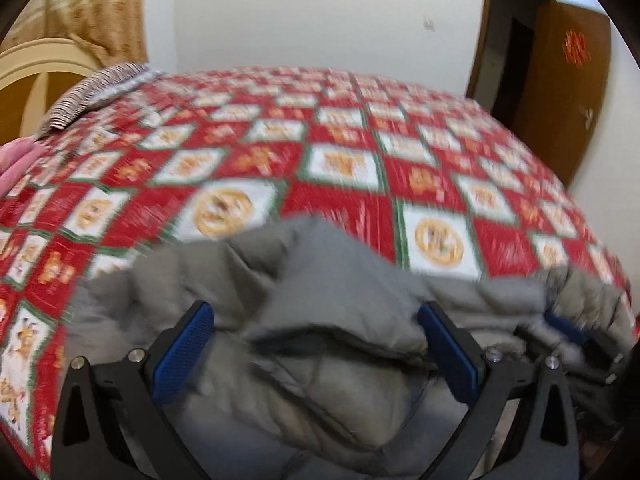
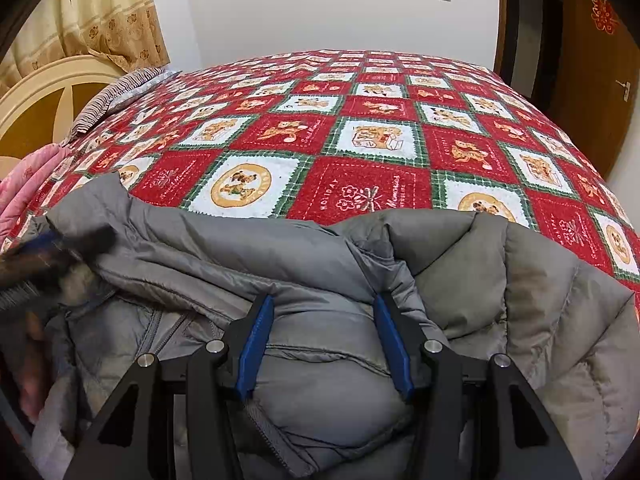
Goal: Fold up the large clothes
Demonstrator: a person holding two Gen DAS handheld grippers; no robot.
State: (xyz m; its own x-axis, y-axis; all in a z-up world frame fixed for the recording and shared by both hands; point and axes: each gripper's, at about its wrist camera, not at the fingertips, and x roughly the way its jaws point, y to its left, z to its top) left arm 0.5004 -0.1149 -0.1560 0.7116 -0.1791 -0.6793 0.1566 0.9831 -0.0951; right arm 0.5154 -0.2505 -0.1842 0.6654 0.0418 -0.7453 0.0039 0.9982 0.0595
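Left wrist view: the picture is smeared by motion blur. The left gripper [image 1: 316, 312] has its blue-padded fingers [image 1: 188, 344] spread wide, and a thick fold of the grey puffer jacket [image 1: 320, 264] bulges up between them; the pads sit beside the cloth without pinching it, so this claw reads as released. The jacket is bunched at the near edge of the bed, lying on the red, white and green patchwork quilt [image 1: 340, 148]. At the right edge a second blue pad, the right gripper [image 1: 568, 330], shows against the jacket, too blurred to judge. Behind the bed stand a white wall [image 1: 320, 12], a tan curtain [image 1: 96, 8], a cream headboard [image 1: 36, 64], a striped pillow [image 1: 88, 92] and a brown door [image 1: 568, 80].

Right wrist view: this one is sharp. The right gripper [image 2: 324, 312] has its fingers [image 2: 256, 344] drawn in against a padded ridge of the puffer jacket [image 2: 200, 240], both blue pads pressing the fabric, so it is grasping the jacket. The garment is crumpled across the near side of the quilt [image 2: 360, 120], a zipper [image 2: 152, 328] showing at lower left and a quilted panel heaped to the right. At far left the left gripper [image 2: 52, 246] appears as a dark blur over the jacket. A pink cloth [image 2: 24, 196] lies at the left edge beside the pillow [image 2: 116, 96]
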